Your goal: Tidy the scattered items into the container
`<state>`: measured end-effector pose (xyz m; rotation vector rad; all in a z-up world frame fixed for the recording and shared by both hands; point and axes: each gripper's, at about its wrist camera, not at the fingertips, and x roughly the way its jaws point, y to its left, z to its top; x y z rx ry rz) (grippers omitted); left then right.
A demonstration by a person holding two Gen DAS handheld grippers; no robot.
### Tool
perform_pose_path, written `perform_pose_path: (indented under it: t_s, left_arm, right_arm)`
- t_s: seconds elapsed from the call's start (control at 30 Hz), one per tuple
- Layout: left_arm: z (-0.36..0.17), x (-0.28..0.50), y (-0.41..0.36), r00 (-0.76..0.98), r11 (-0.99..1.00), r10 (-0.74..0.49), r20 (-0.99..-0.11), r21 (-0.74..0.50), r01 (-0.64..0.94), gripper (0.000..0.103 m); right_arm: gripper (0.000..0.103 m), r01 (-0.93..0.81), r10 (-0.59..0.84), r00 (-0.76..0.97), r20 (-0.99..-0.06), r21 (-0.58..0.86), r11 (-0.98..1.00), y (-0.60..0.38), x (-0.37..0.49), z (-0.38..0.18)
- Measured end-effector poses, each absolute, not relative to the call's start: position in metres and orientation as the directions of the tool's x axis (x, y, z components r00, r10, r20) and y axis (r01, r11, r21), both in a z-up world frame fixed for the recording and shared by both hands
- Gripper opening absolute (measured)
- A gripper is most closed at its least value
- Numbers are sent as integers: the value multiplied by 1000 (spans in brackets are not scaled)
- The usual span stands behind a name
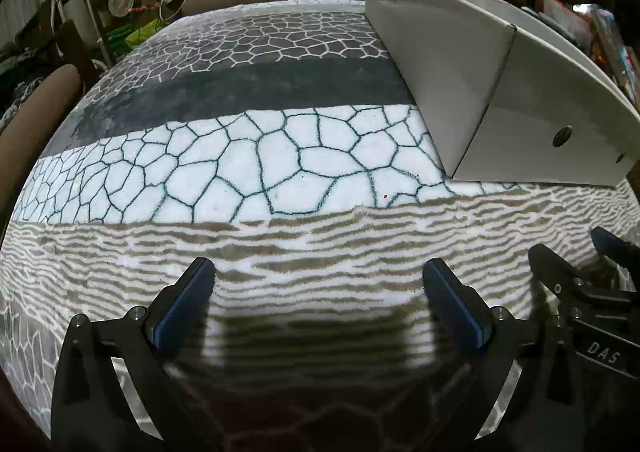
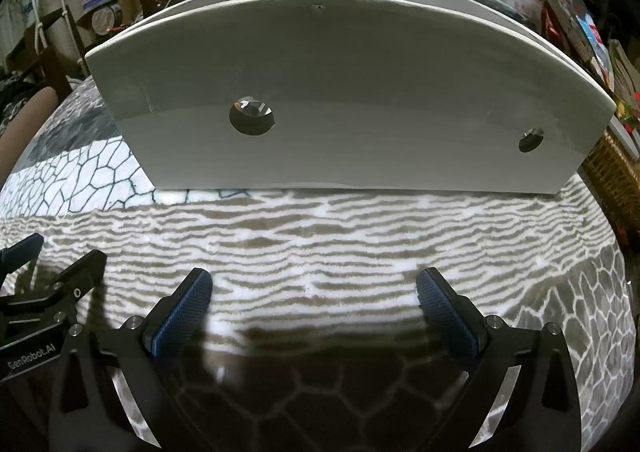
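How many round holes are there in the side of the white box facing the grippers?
2: a larger hole left of centre on the white box, a smaller hole near its right end. Other sides may hide more.

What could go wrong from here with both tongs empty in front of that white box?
1. No loose items show on the patterned blanket in either view, so neither camera has a target; searching blind might waste moves.
2. The white box presents a tall wall to the right tongs; its inside is hidden, so a forward reach could hit or push it.
3. The left tongs sit close beside the right ones, both open, and might collide when either swings.
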<state>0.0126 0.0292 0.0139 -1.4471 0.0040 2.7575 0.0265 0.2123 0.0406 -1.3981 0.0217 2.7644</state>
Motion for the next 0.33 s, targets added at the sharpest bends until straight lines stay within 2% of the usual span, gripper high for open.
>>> perform_pose_path:
  t_s: [0.33]
  left_arm:
    - [14,12,29,-568,-1000,24,-823,-11,-26,103]
  right_arm:
    - [103,-45,33,-592,-805,-8,-999,212,27,41]
